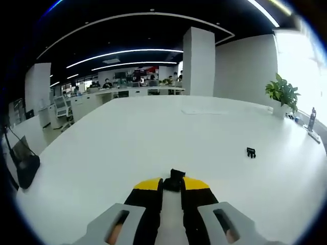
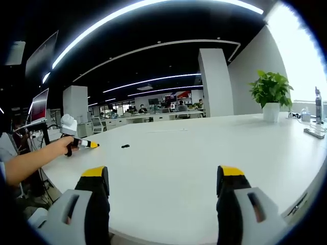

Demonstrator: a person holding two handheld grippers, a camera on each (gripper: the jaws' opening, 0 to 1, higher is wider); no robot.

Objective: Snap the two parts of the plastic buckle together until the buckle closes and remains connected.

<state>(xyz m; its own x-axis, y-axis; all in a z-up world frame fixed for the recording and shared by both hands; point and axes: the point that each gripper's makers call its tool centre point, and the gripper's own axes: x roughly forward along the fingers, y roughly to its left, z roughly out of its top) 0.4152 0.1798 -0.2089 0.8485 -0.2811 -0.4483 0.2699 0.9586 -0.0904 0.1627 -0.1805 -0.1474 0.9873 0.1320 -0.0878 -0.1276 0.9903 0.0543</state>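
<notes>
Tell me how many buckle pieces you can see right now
2. One black buckle piece is pinched between the left gripper fingers. The other buckle piece lies loose on the white table, off to the right and farther from the gripper.

The left gripper view sits low and close over the desk (image 1: 153,138), facing a potted plant (image 1: 282,94). The right gripper view looks from the desk's edge — farther back — sharing that plant and the desktop.
</notes>
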